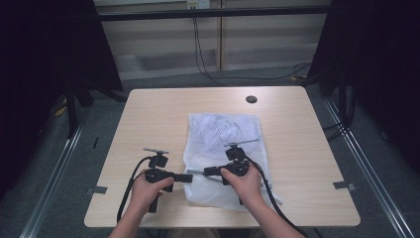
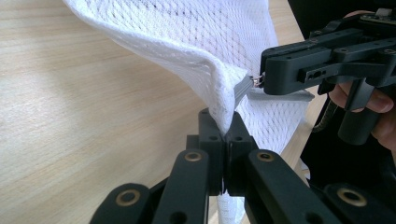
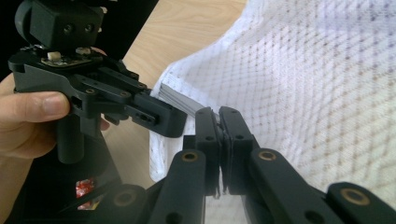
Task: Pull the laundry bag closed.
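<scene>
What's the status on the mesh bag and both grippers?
Left gripper shut on mesh bag corner. Right gripper shut on zipper. Nothing in the way.

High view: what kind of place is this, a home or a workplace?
Probably a lab or recording set-up, not a home. A bare wooden table stands between dark curtains, cables hang from the back wall, and metal rails run along the grey carpeted floor.

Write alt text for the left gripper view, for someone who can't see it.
The left gripper, jaws shut, pinches a raised corner of a white mesh bag above a light wooden table. At right, the right gripper grips the bag's grey zipper end.
</scene>
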Motion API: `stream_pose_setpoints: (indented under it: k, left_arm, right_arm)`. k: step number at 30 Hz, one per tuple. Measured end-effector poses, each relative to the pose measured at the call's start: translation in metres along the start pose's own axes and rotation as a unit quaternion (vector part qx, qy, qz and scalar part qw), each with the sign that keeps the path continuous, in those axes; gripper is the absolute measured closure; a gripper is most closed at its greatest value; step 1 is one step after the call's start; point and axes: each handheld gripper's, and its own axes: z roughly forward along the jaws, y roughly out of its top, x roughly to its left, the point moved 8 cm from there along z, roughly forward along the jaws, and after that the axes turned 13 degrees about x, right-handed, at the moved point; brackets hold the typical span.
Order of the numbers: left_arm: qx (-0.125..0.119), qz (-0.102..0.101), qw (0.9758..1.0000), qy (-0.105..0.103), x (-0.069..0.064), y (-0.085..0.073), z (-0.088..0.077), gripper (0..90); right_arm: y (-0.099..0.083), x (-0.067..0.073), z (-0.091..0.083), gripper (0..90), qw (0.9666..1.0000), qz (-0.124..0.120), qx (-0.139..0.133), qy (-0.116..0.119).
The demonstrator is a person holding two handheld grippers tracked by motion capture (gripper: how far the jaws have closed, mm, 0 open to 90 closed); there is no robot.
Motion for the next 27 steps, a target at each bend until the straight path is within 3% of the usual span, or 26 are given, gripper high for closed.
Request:
stream_pose_setpoints:
  k: [27]
  left_arm:
    - [0.003, -0.008, 1.0000, -0.002, 0.0001, -0.0005, -0.0016, 88.9]
  right_arm:
    - [-0.0035, -0.0038, -0.0041, 86.8, 1.0000, 0.000, 0.002, 0.003]
